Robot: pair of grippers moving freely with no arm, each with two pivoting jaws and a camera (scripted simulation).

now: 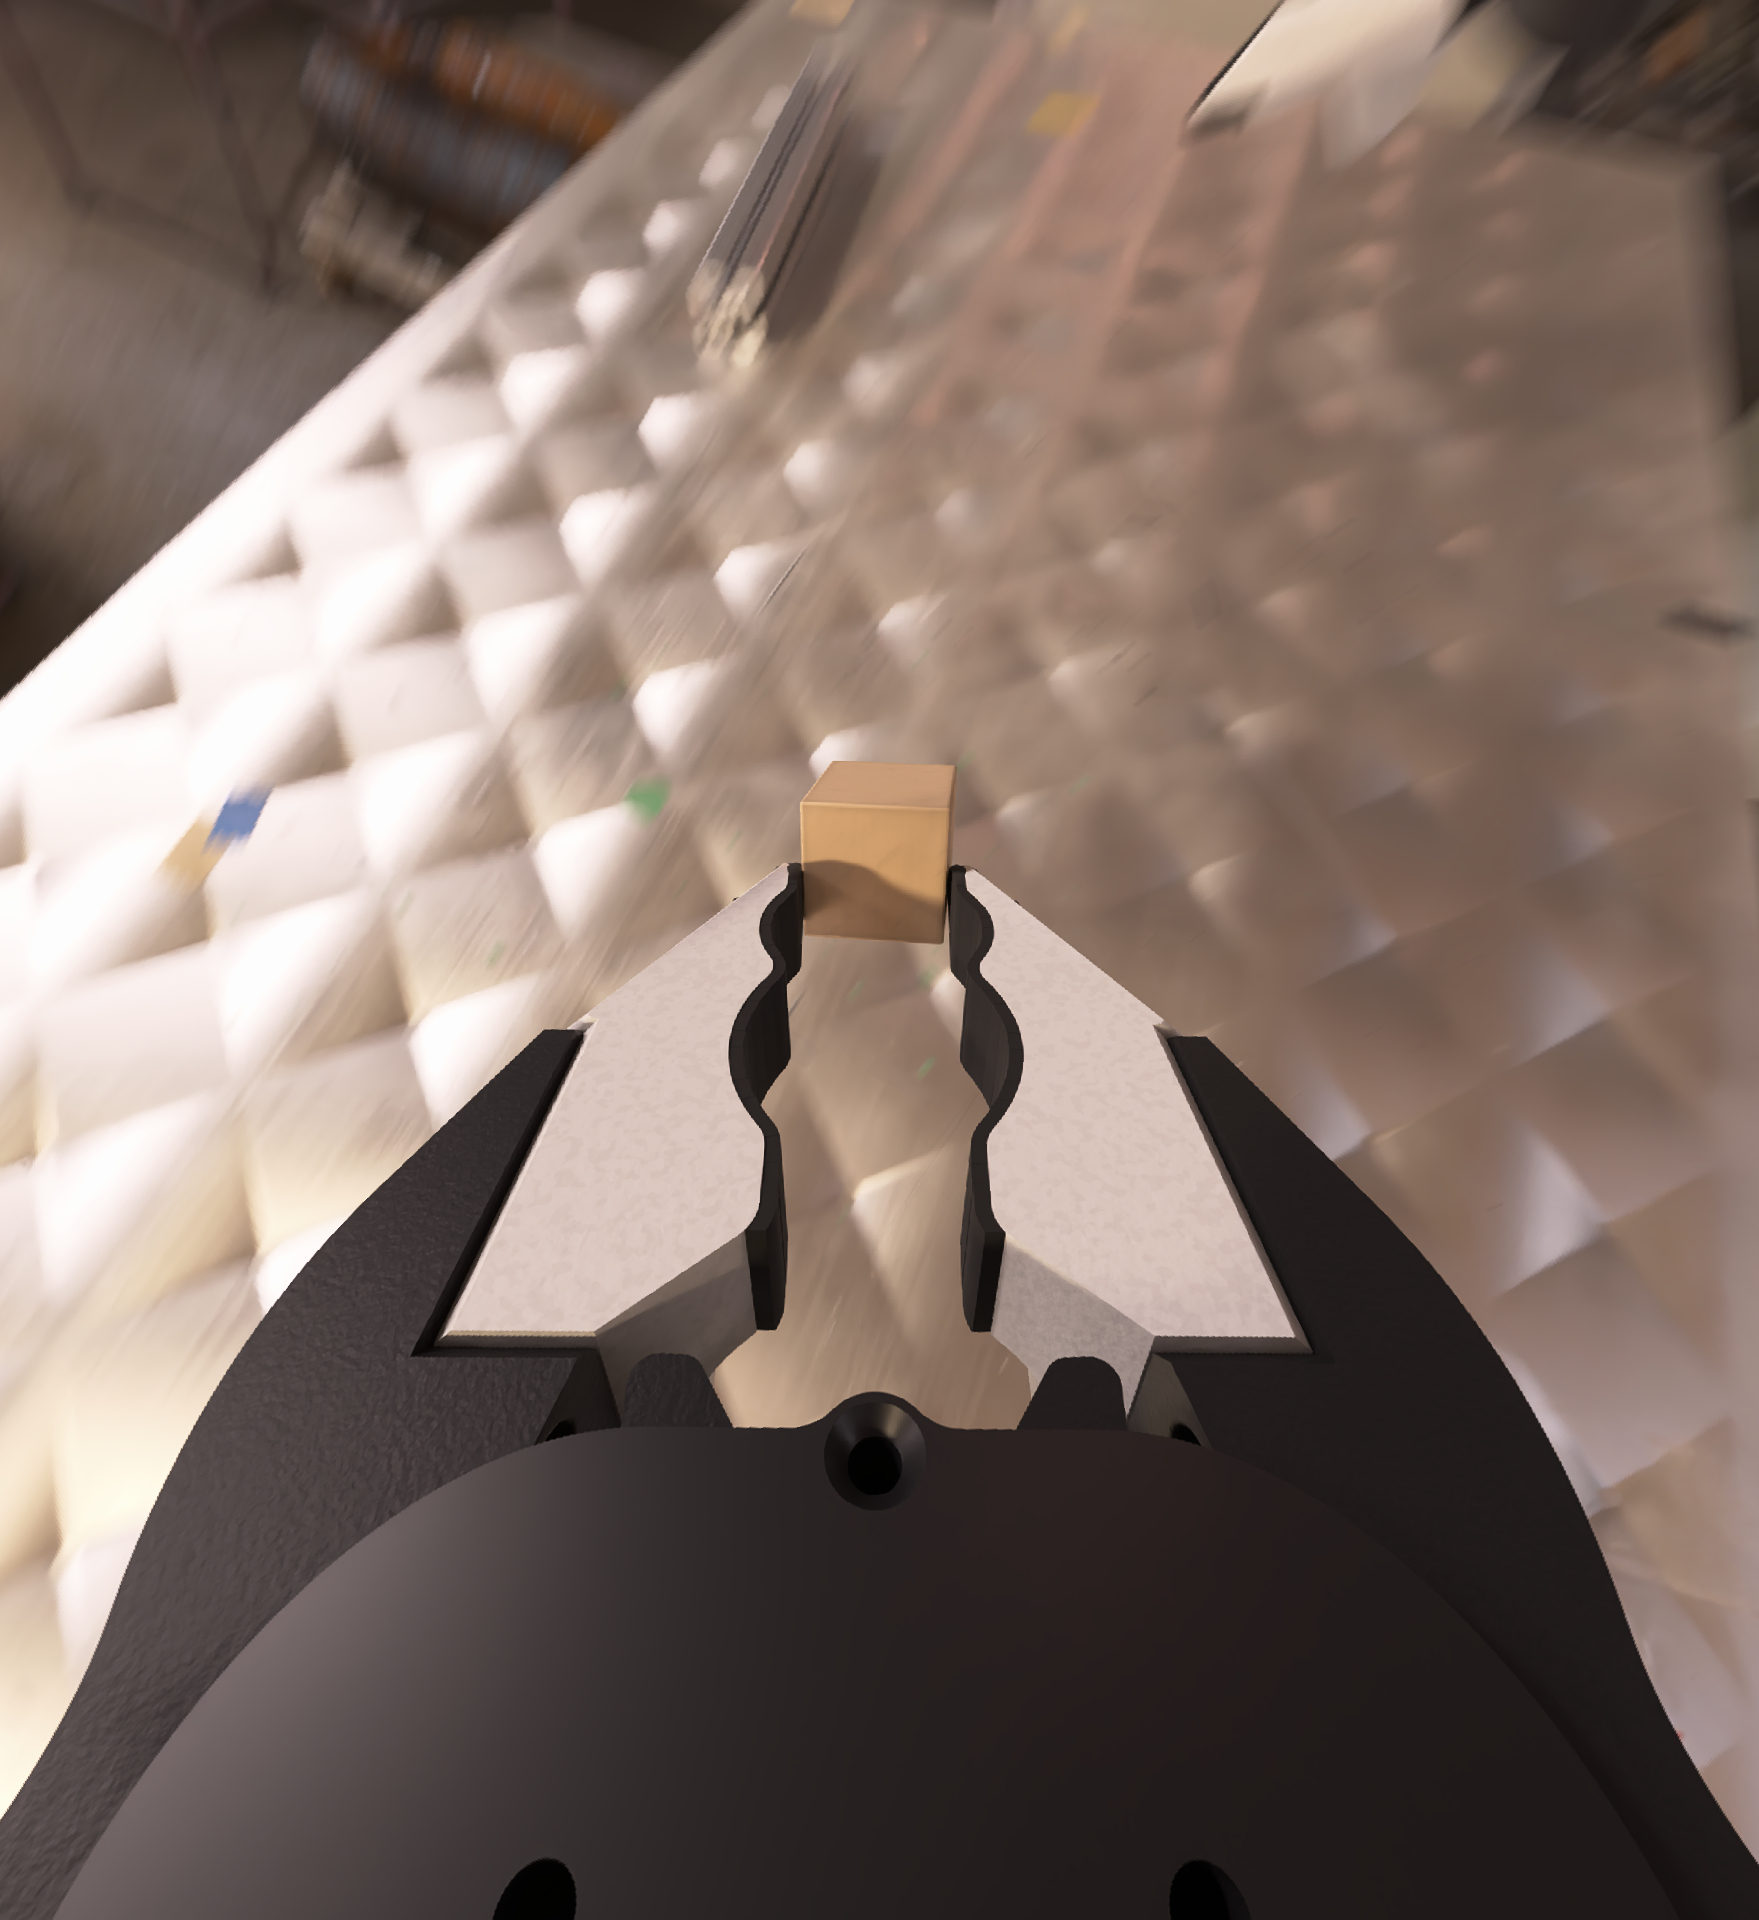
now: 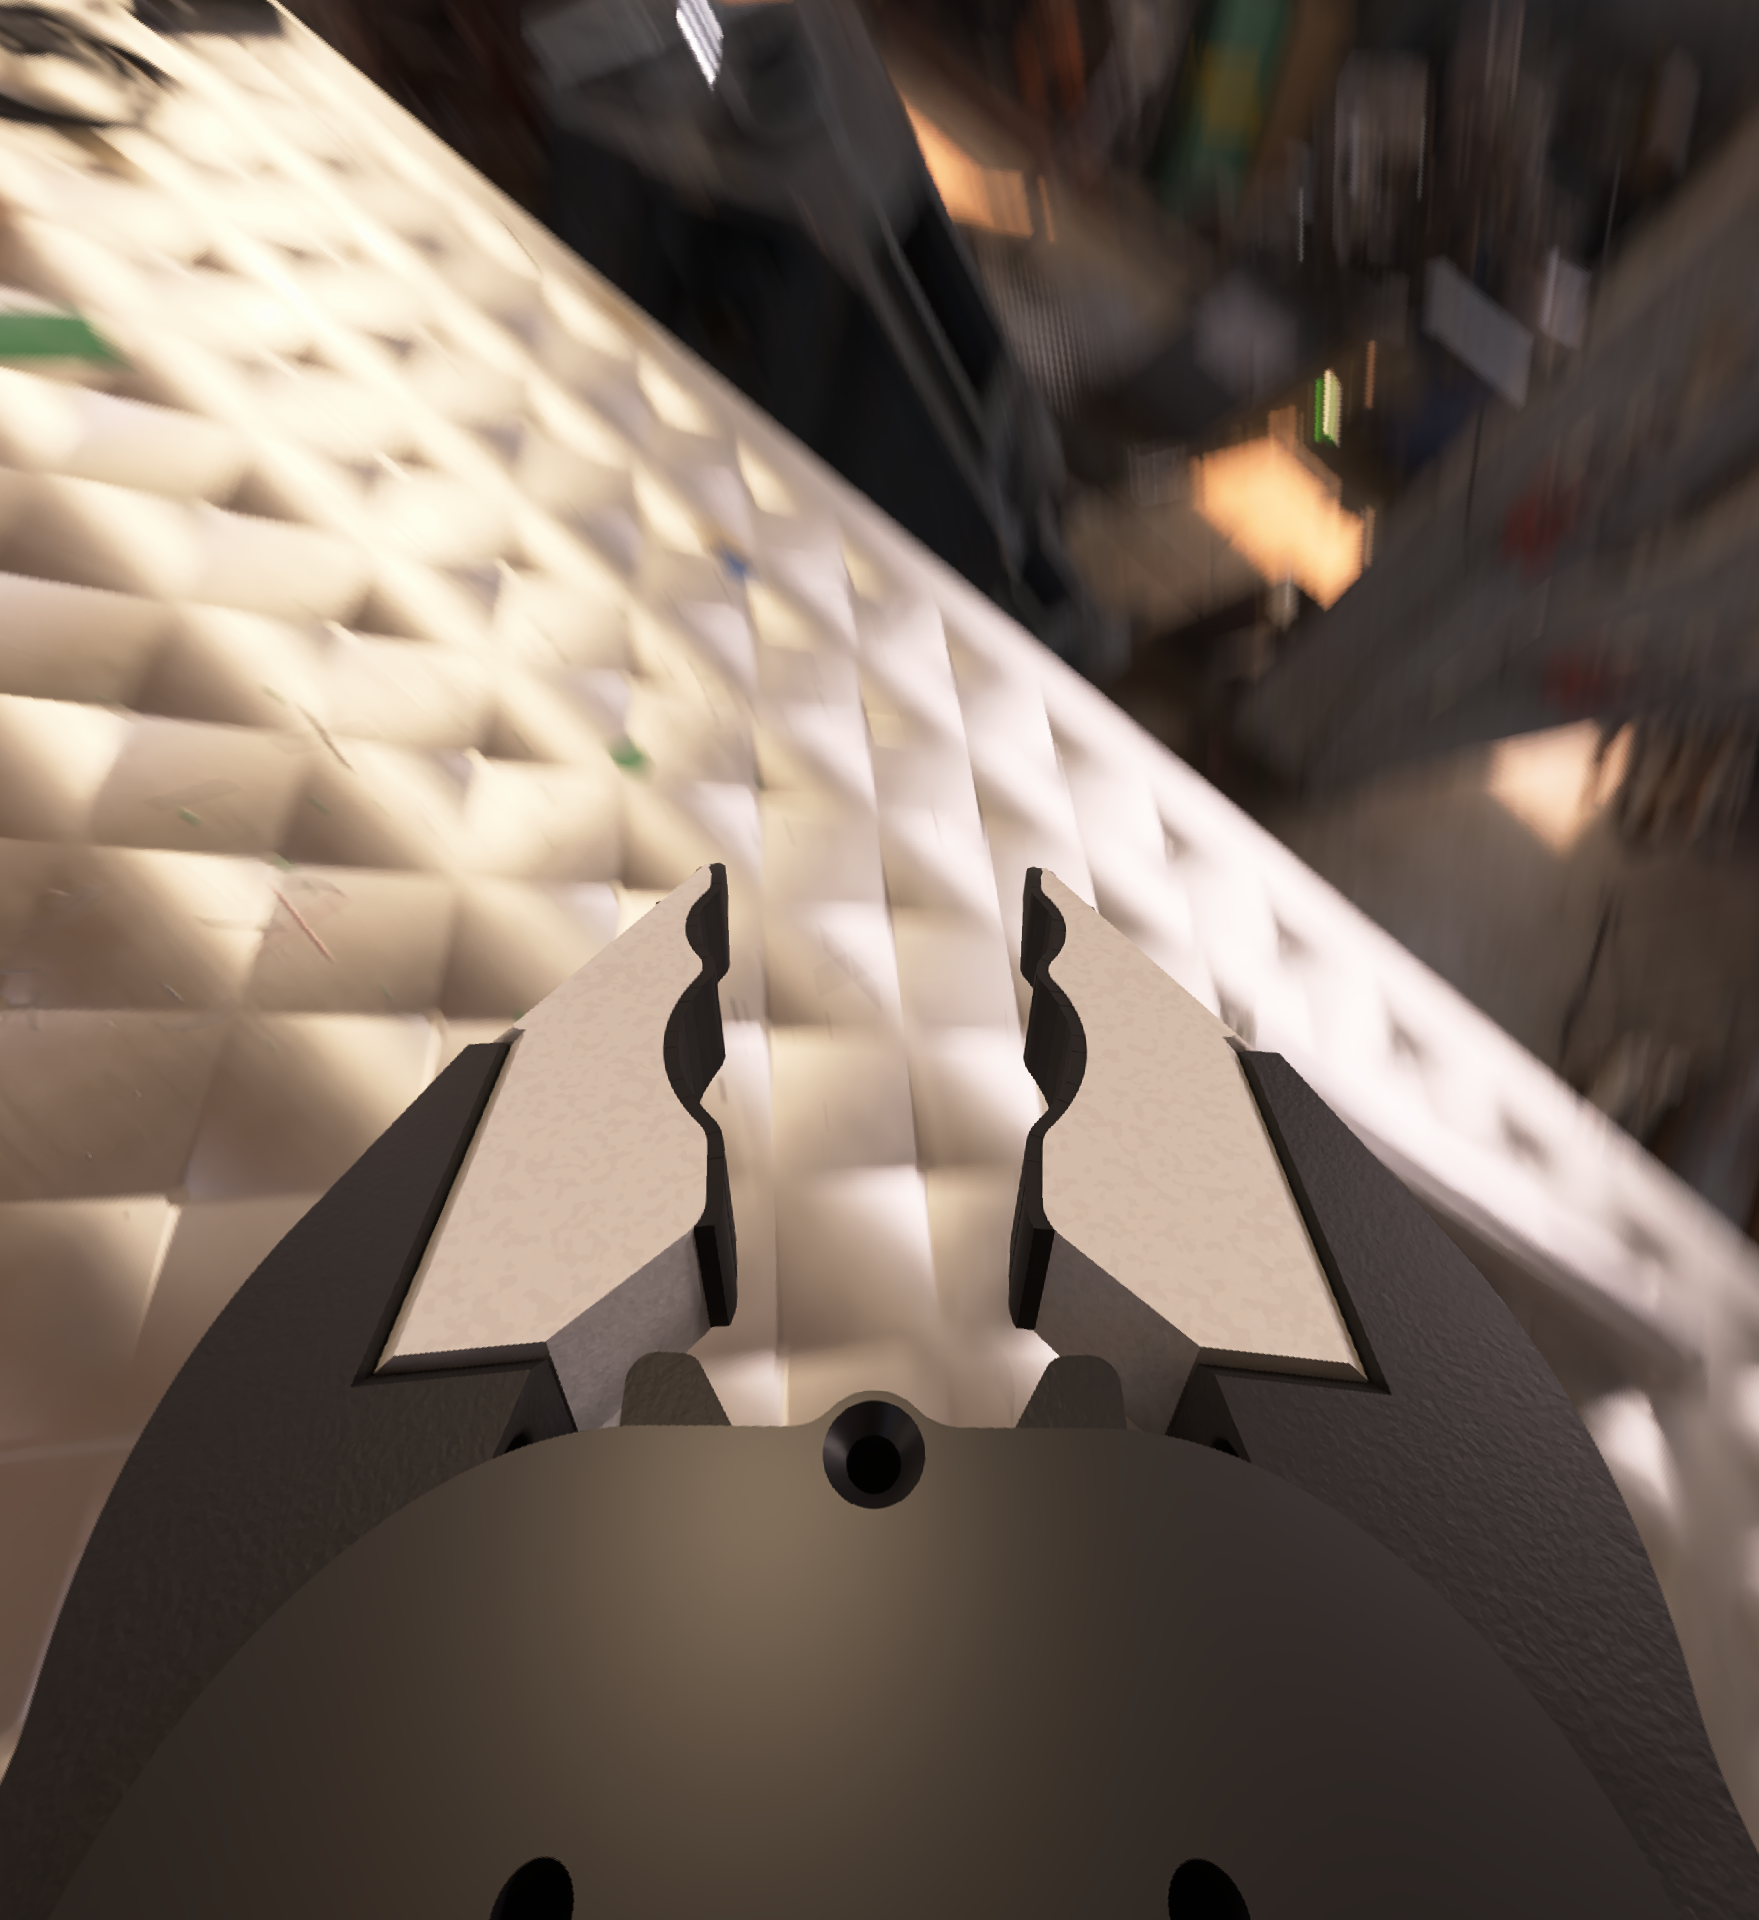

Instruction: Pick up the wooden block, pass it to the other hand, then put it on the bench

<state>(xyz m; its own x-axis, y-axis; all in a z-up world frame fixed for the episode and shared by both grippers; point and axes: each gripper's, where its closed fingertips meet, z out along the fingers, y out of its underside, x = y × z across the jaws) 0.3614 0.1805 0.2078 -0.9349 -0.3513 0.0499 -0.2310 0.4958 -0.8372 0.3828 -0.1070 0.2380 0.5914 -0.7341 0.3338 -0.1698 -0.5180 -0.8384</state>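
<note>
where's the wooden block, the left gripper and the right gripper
wooden block [image 1: 876, 868], left wrist view, on its front face
left gripper [image 1: 875, 883], left wrist view, midway between its fingertips, at the held block
right gripper [image 2: 874, 883], right wrist view, in the empty gap between its fingertips

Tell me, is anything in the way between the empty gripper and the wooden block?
These views can't settle it. The left gripper pinches the wooden block at its fingertips, above the white bumpy bench. The right gripper is open and empty over the bench, and only bench shows ahead of it. Neither view shows the other gripper.
</note>
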